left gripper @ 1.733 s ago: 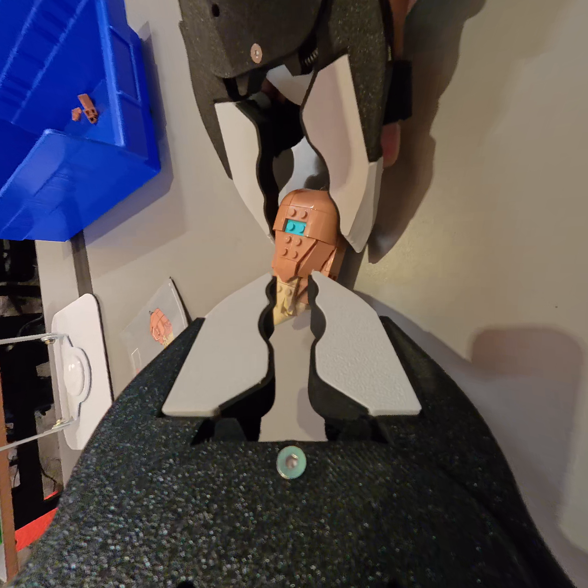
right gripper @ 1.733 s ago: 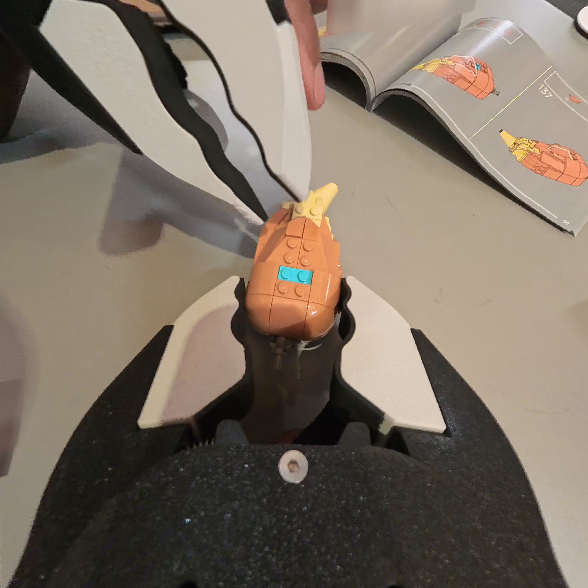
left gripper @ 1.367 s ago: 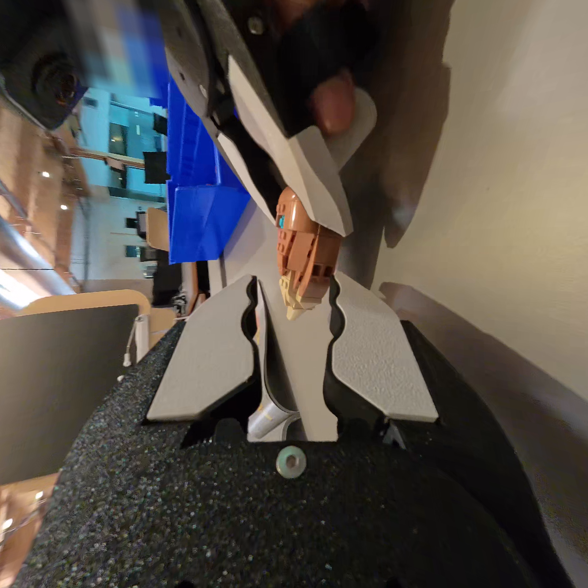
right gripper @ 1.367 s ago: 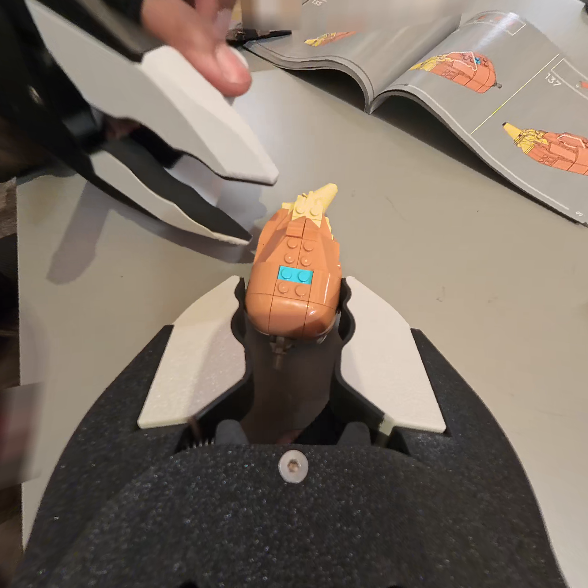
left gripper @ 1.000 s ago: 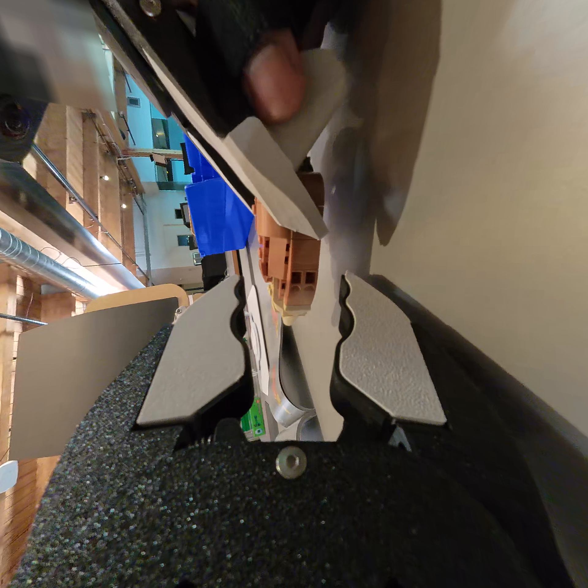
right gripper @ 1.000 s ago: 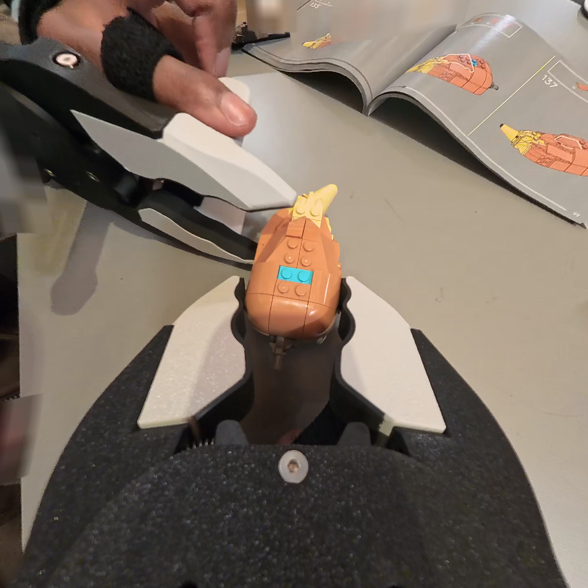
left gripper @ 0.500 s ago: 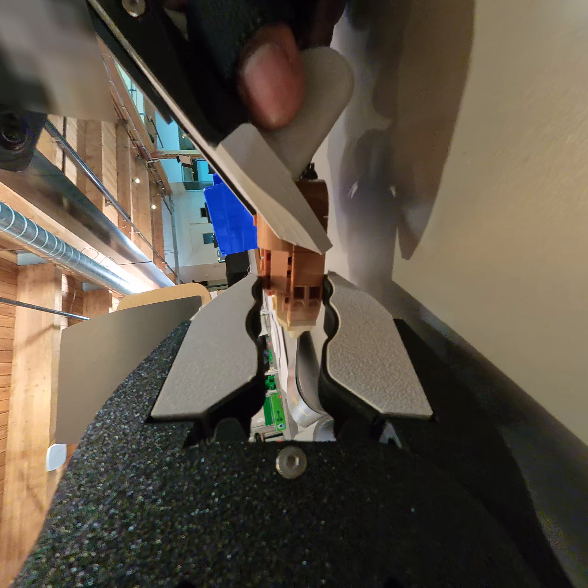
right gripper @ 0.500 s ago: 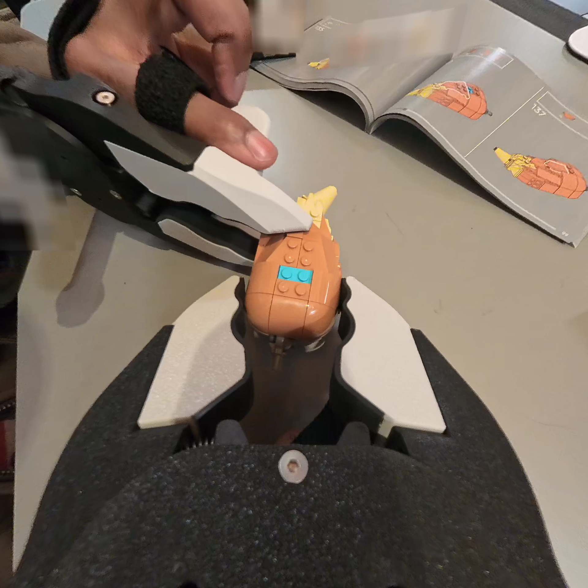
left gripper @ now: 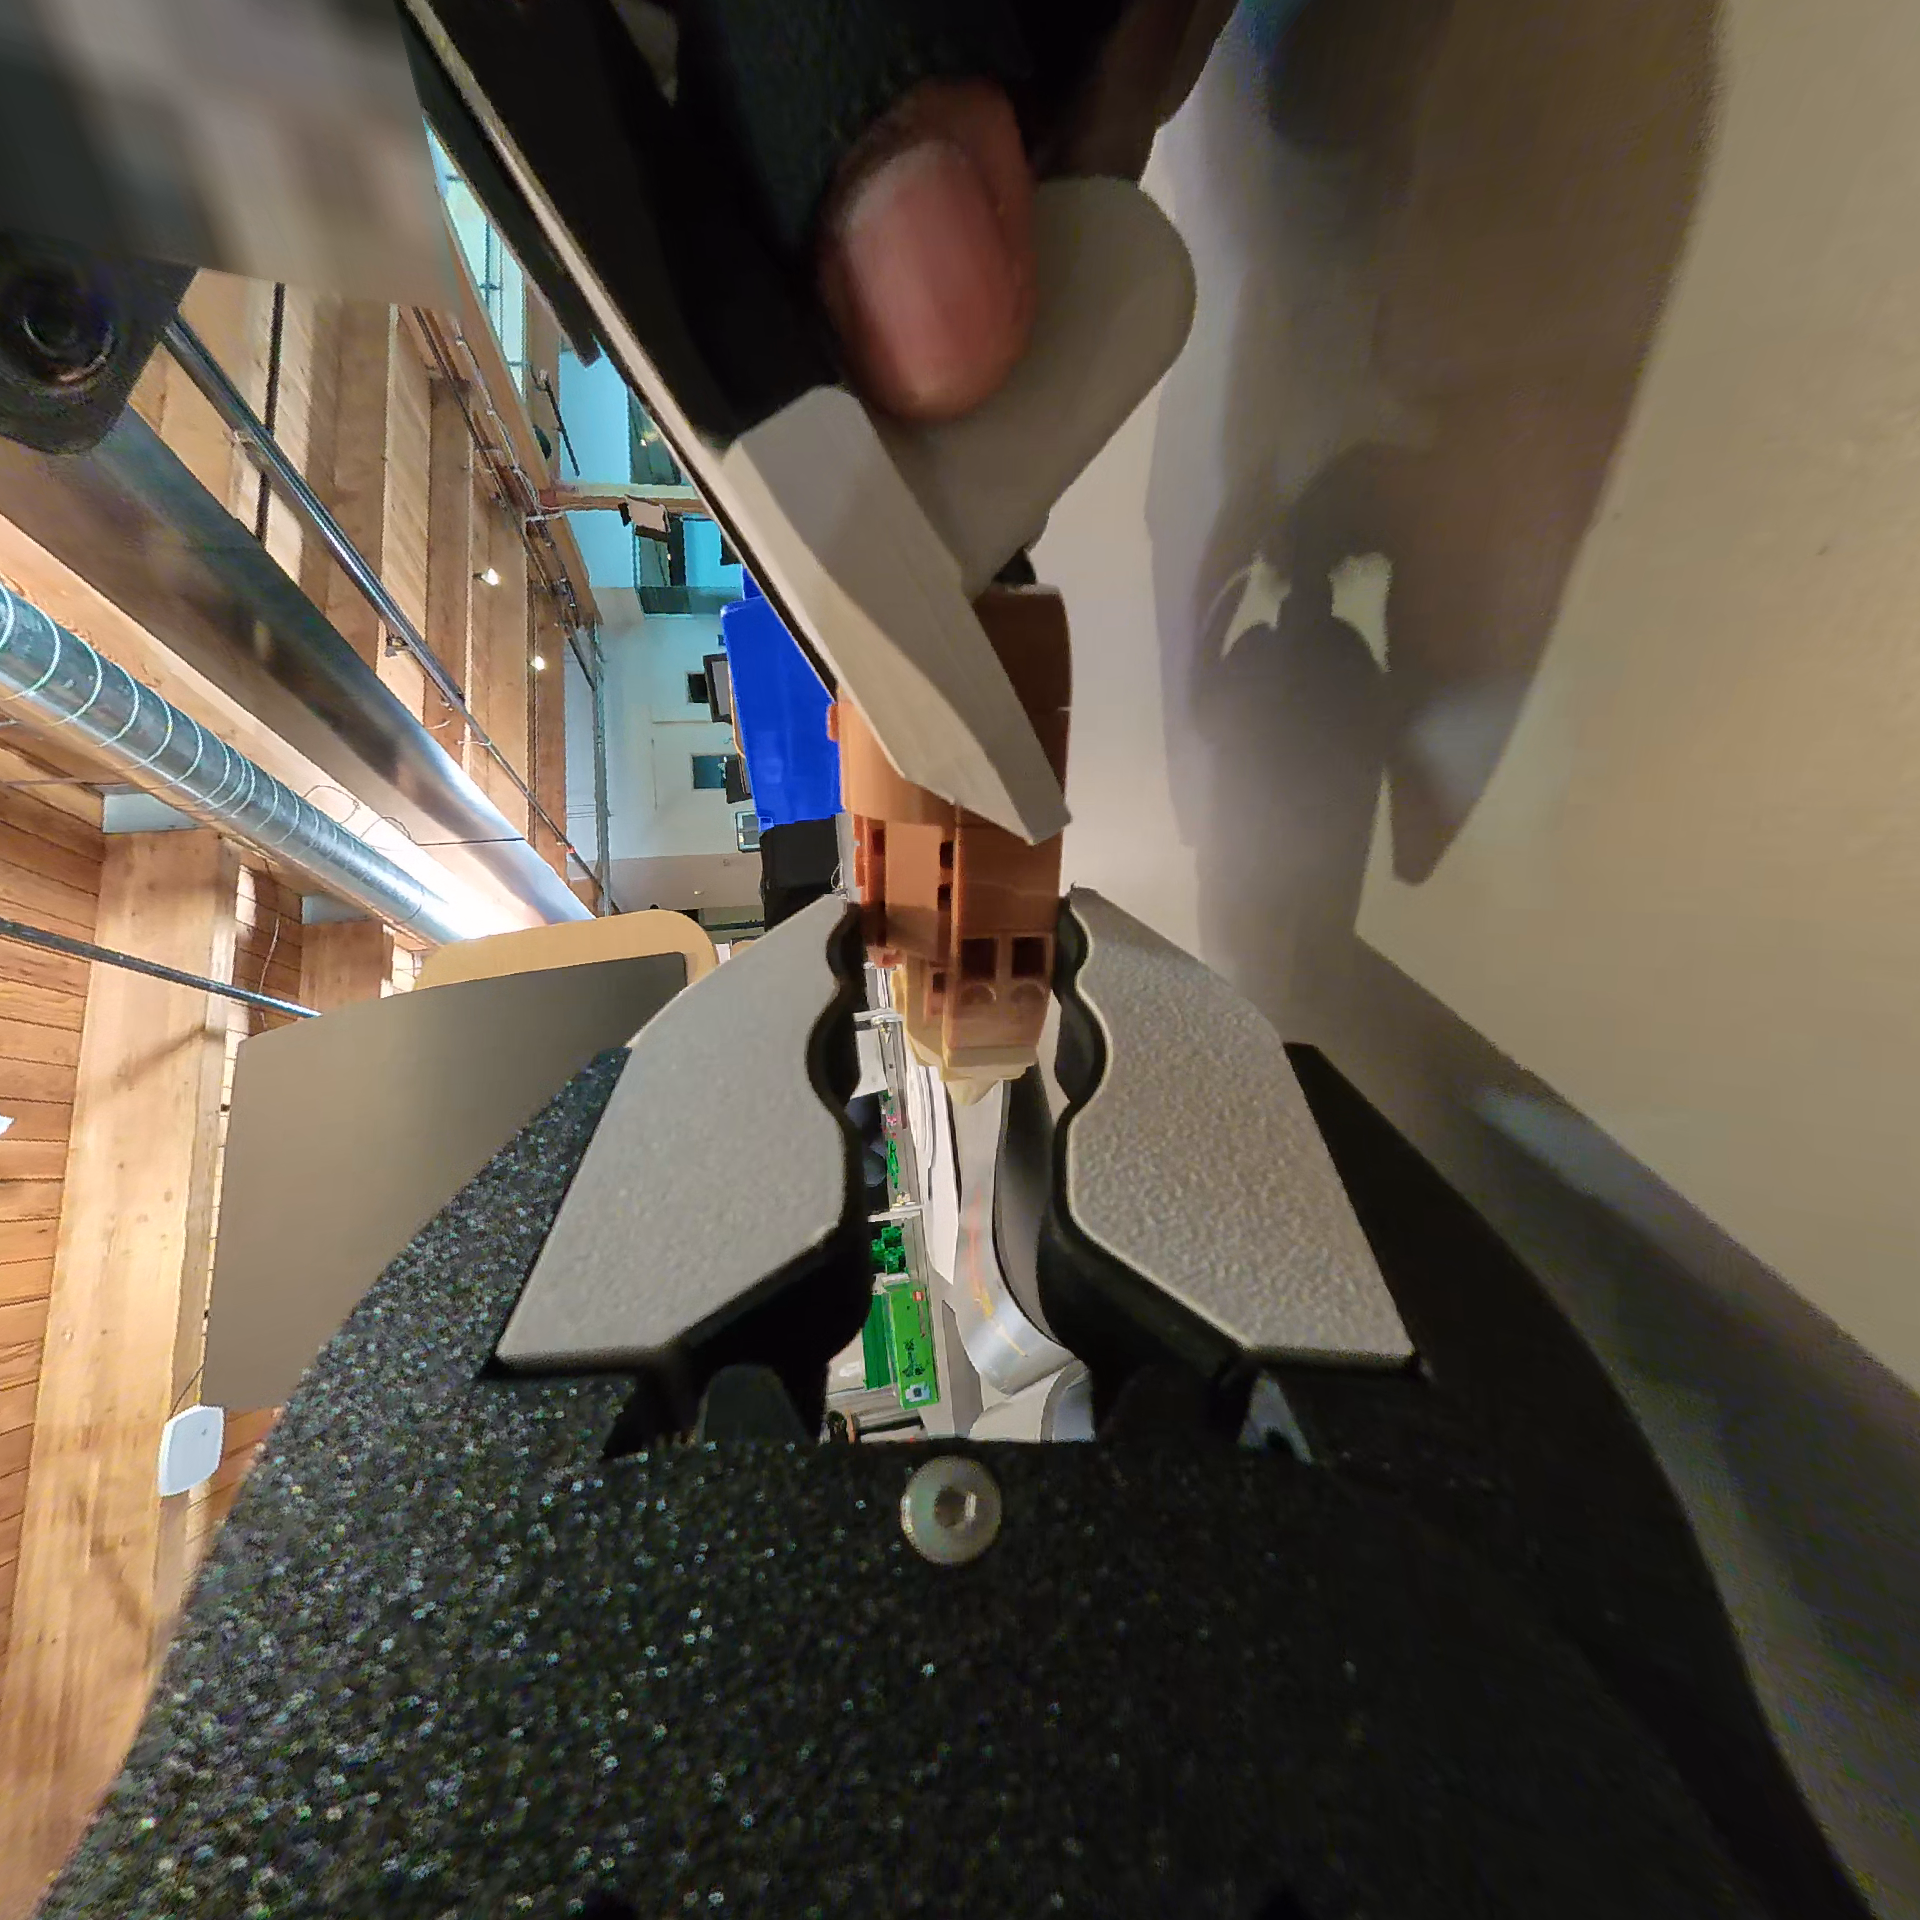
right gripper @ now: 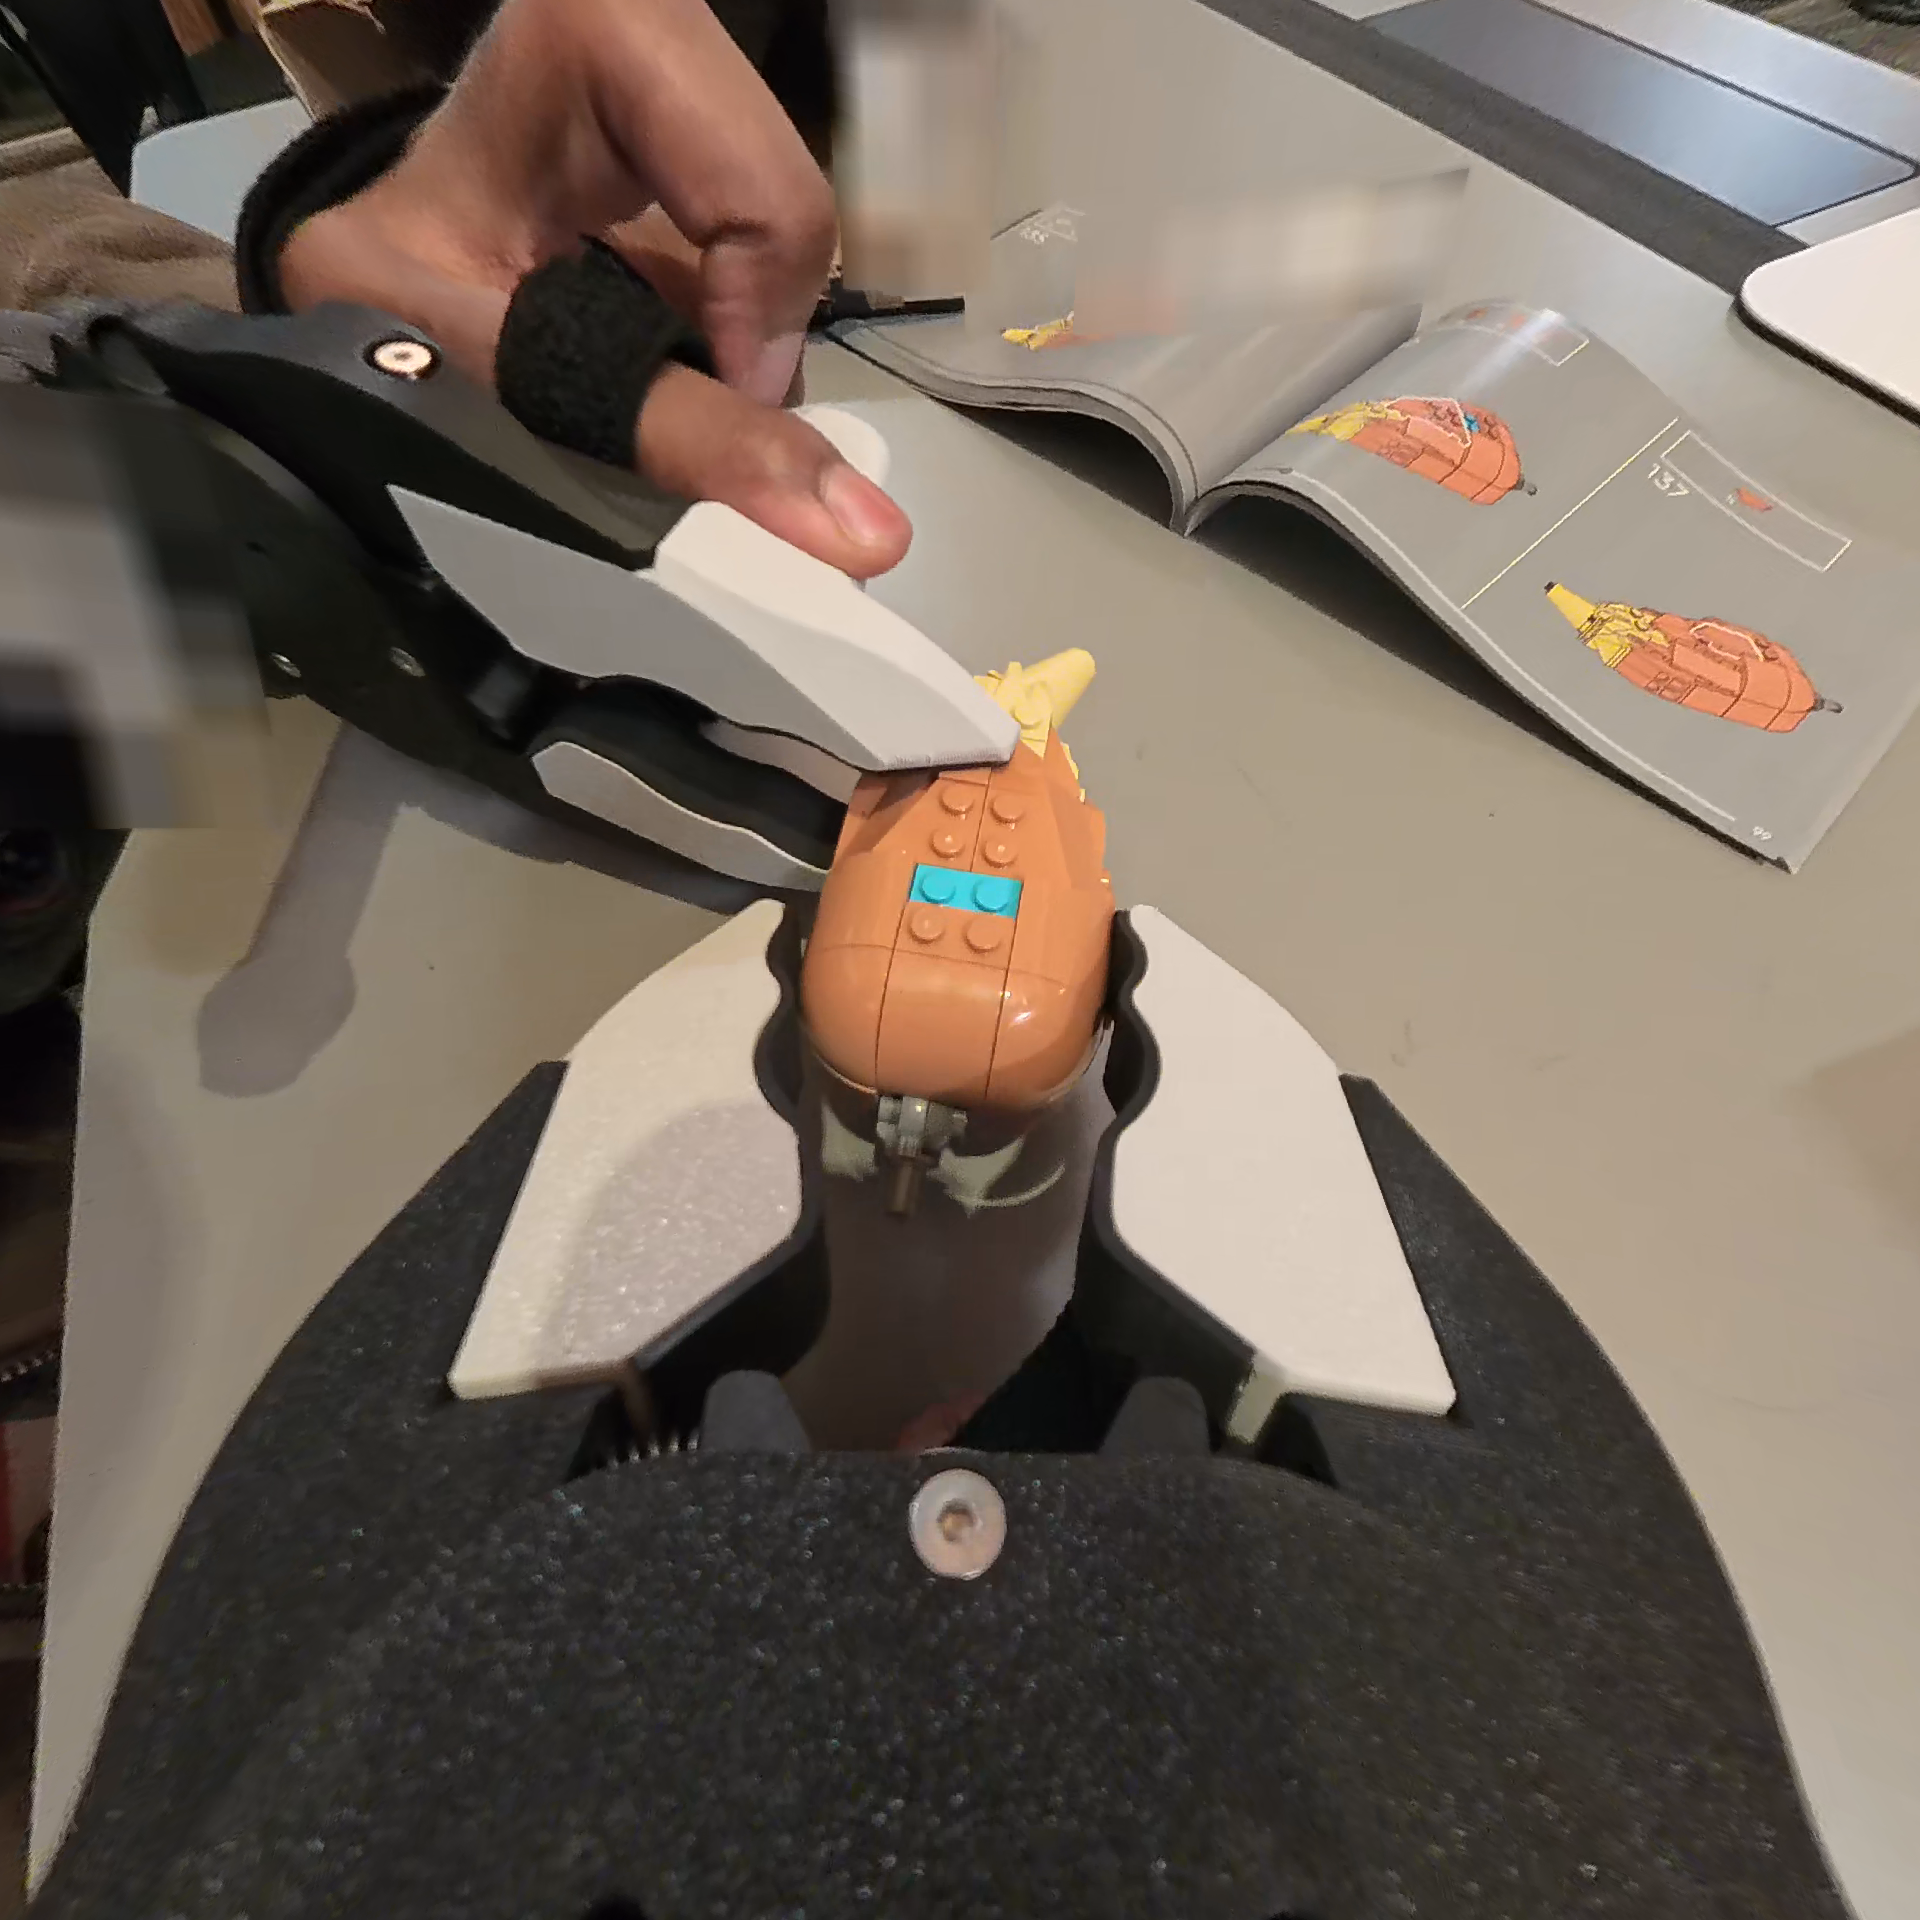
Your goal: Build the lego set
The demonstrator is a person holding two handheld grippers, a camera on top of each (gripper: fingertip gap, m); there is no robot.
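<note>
An orange-brown lego model (right gripper: 956,935) with a turquoise plate on top and a yellow pointed nose is held above the grey table (right gripper: 1403,935). My right gripper (right gripper: 956,920) is shut on its rounded rear end. My left gripper (right gripper: 914,810) comes in from the left, turned on its side, with a hand (right gripper: 623,208) on it. One finger (right gripper: 831,665) lies over the model's front, the other under it. In the left wrist view my left gripper (left gripper: 951,935) is shut on the model's (left gripper: 966,883) front. The right gripper's finger (left gripper: 904,603) covers the rest.
An open instruction booklet (right gripper: 1558,540) lies at the back right of the table. A white object (right gripper: 1849,281) and a grey flat device (right gripper: 1662,135) sit at the far right. A blue bin (left gripper: 779,717) shows far off in the left wrist view. The tips of both grippers are at nearly the same place.
My left gripper rolled onto its side, moved in on the model's nose and closed its jaws on it. My right gripper kept the model still.
</note>
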